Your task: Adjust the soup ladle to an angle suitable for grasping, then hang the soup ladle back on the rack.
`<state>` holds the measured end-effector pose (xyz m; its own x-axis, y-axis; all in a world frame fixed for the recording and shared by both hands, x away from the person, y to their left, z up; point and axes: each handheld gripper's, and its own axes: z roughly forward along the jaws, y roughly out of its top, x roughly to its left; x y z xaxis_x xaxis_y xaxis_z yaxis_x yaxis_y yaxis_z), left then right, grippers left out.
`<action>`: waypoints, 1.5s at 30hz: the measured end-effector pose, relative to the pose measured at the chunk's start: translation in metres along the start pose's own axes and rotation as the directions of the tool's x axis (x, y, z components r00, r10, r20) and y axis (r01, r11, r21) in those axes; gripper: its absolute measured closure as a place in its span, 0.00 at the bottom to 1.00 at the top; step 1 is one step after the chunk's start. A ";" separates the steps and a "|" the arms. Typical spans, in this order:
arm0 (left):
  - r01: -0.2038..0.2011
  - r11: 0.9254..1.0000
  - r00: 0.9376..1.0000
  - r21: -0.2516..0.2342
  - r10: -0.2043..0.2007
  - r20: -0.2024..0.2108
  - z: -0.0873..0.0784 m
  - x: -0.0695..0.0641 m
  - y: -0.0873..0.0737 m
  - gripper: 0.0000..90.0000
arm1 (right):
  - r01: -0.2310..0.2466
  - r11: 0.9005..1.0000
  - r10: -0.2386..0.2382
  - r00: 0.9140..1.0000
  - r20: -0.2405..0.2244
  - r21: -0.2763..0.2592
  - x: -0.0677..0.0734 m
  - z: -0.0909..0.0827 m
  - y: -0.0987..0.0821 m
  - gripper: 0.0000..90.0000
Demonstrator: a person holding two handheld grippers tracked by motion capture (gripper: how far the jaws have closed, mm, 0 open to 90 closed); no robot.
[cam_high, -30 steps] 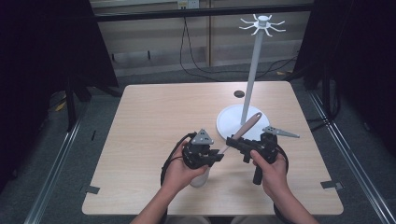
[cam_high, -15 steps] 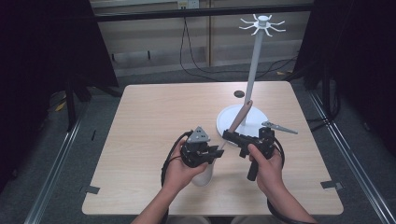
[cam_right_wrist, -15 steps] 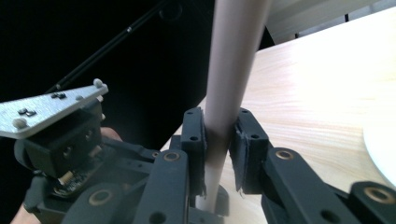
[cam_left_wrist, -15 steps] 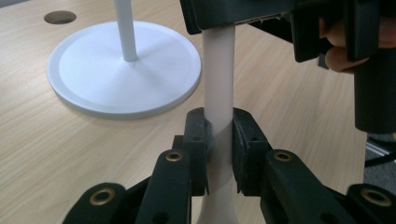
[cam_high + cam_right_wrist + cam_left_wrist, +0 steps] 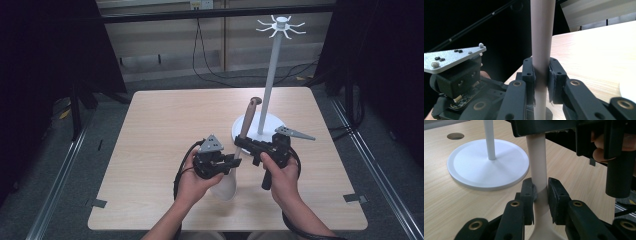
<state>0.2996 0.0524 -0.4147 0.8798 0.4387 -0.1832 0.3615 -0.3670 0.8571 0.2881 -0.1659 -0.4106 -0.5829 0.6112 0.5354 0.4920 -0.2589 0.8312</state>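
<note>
Handover of the spatula (image 5: 243, 131) is under way, my left gripper (image 5: 541, 195) clamped on its neck and my right gripper (image 5: 541, 75) just closing on the handle, rack (image 5: 272, 75) at one o'clock, so left must release next.

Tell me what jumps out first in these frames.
The long pale utensil with a brown wooden handle, held upright near the table's middle: the left gripper is clamped low on its pale neck, and the right gripper is clamped on the shaft above. Just behind stands the tall white hook stand on a round base, its spiky hook crown at the top.
</note>
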 end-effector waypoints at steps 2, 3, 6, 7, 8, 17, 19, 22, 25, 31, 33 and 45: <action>0.007 1.000 1.000 -0.015 -0.007 0.005 -0.001 0.001 0.001 0.83 | 0.008 1.000 -0.008 1.000 0.002 0.006 0.000 0.000 0.000 0.87; 0.004 1.000 1.000 -0.022 -0.004 0.004 -0.002 0.002 0.002 0.82 | 0.014 1.000 -0.014 1.000 0.005 0.009 -0.001 0.000 -0.001 0.87; 0.010 0.999 1.000 -0.032 -0.010 0.002 -0.004 0.002 0.002 0.79 | 0.020 1.000 -0.021 1.000 0.009 0.011 -0.002 0.000 -0.002 0.87; 0.012 0.999 1.000 -0.032 -0.012 0.002 -0.004 0.003 0.002 0.79 | 0.027 1.000 -0.027 1.000 0.007 0.010 -0.003 0.000 -0.002 0.87; 0.022 0.999 1.000 -0.039 -0.022 0.002 -0.005 0.005 0.001 0.76 | 0.034 0.999 -0.034 0.999 0.010 0.012 -0.004 -0.001 -0.002 0.87; 0.041 0.999 0.998 -0.024 -0.042 -0.051 -0.002 0.014 -0.008 0.43 | 0.082 0.996 -0.083 0.996 0.036 0.020 -0.006 -0.005 0.007 0.87; 0.054 0.999 0.996 -0.010 -0.054 -0.071 -0.003 0.019 -0.012 0.31 | 0.097 0.995 -0.098 0.994 0.044 0.025 -0.007 -0.007 0.009 0.87; 0.049 0.999 0.996 -0.009 -0.050 -0.077 -0.002 0.022 -0.015 0.22 | 0.108 0.994 -0.110 0.992 0.056 0.034 -0.009 -0.008 0.011 0.87; 0.052 0.999 0.995 0.014 -0.051 -0.089 -0.001 0.028 -0.022 0.14 | 0.124 0.991 -0.126 0.990 0.059 0.038 -0.010 -0.009 0.012 0.87; 0.066 0.998 0.992 0.019 -0.063 -0.114 -0.002 0.039 -0.030 0.07 | 0.153 0.987 -0.156 0.986 0.063 0.049 -0.011 -0.009 0.018 0.87; 0.074 0.997 0.990 0.023 -0.071 -0.123 -0.004 0.041 -0.034 0.07 | 0.163 0.985 -0.166 0.984 0.064 0.050 -0.011 -0.009 0.020 0.87; 0.098 0.995 0.989 0.030 -0.093 -0.116 -0.007 0.052 -0.046 0.02 | 0.220 0.974 -0.224 0.972 0.070 0.050 -0.009 -0.013 0.041 0.87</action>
<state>0.3270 0.0979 -0.4606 0.8002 0.5635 -0.2052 0.4548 -0.3472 0.8201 0.3050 -0.1921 -0.3794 -0.6314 0.7045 0.3242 0.3832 -0.0800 0.9202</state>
